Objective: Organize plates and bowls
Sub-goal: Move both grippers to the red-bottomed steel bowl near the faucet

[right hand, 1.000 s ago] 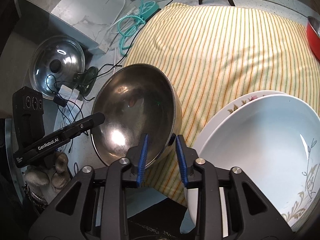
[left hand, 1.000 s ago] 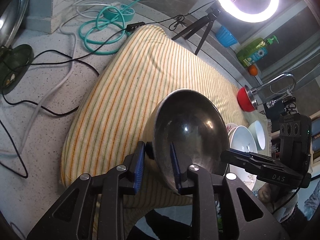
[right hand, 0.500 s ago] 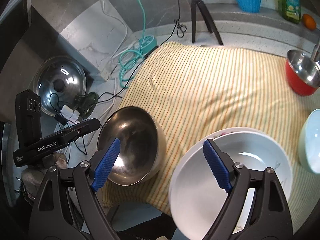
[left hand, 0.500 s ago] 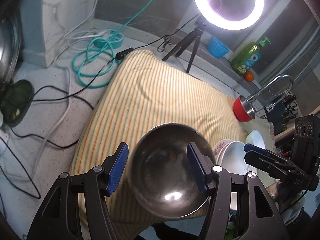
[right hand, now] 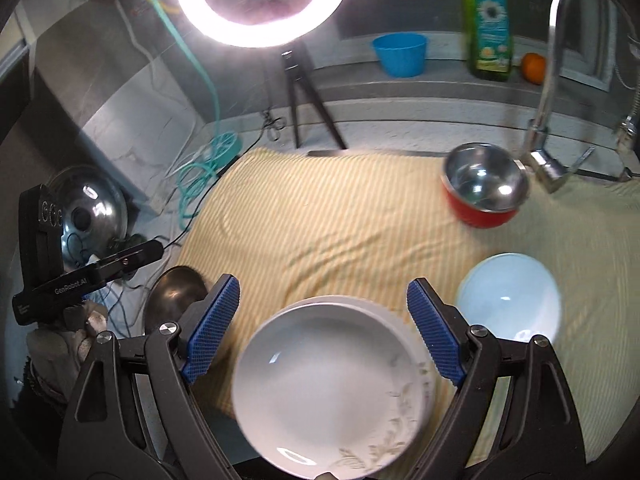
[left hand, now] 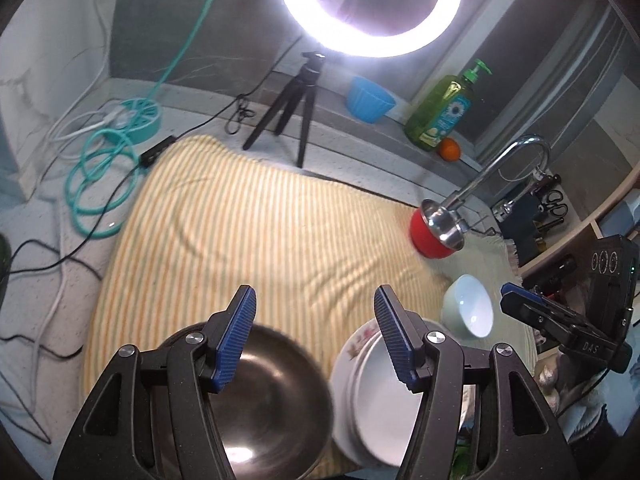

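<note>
On the cloth [right hand: 320, 216], the plates [right hand: 332, 388] sit at bottom centre of the right wrist frame. The steel bowl [right hand: 176, 292] lies to their left, 1 ceramic bowl [right hand: 508, 300] to their right, and another metal bowl [right hand: 484, 184] at upper right beside the faucet [right hand: 552, 80].

This is a home kitchen, arranged also for filming. A speckled stone worktop [left hand: 48, 240] carries a yellow striped cloth [left hand: 260, 240], and a chrome faucet [right hand: 556, 60] rises far ahead and to the right of the right gripper [right hand: 324, 320]. On the ledge behind it stand a green bottle of dish soap [right hand: 486, 28], an orange [right hand: 534, 67] and a blue cup [right hand: 400, 54]. A steel pot lid [right hand: 86, 216] leans against the wall to the left. A lit ring light [right hand: 262, 0] on a small tripod [right hand: 298, 96] stands straight ahead, with cables [left hand: 100, 168] lying on the worktop beside it.
</note>
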Tool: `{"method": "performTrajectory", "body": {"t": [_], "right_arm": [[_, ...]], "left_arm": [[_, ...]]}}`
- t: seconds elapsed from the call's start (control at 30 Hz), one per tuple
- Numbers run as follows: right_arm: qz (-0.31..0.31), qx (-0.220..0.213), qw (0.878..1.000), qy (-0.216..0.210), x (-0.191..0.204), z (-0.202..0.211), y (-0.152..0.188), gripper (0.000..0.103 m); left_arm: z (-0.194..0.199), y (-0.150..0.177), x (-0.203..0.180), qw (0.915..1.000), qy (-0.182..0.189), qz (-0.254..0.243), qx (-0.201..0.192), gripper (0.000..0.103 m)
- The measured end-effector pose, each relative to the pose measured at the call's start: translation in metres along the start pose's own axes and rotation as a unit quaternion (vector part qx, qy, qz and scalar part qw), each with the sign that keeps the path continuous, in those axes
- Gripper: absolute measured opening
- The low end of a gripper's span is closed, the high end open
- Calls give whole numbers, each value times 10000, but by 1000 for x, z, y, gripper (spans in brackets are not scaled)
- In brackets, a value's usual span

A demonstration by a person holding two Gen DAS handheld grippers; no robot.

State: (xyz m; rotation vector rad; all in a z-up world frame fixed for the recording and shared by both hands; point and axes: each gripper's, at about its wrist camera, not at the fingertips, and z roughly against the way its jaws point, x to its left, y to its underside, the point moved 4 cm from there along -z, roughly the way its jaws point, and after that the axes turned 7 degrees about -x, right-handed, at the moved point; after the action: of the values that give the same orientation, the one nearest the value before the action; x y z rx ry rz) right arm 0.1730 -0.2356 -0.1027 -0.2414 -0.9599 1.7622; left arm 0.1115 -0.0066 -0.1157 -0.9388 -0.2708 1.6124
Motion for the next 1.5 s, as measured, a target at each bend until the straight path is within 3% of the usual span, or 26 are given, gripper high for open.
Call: {"method": "performTrajectory", "body": {"t": [0.43,0.77,1.1,1.27,1.5], "right_arm": [[-715,-347,9944,695,-125,23,-36,88],[-1334,-236,9891,582,-197,-1,-47,88],[-1801,146,9834,166,-232,-40,-50,63],[-1907,319,9811,-16,-239,-59,-51,53],[-2089,446,9767,-196,-246,-76,-52,43]], "left_arm": [[-62,-23,-85,9969,616,-462,140,61],[-130,-32,-130,9940,939,-352,433,61],[-205,-38,-138,9914,960,-20,890,55],[-228,-38,-138,9897,966,106,1048,36],[-242,-35,-138,9886,940,109,1174,24]]}}
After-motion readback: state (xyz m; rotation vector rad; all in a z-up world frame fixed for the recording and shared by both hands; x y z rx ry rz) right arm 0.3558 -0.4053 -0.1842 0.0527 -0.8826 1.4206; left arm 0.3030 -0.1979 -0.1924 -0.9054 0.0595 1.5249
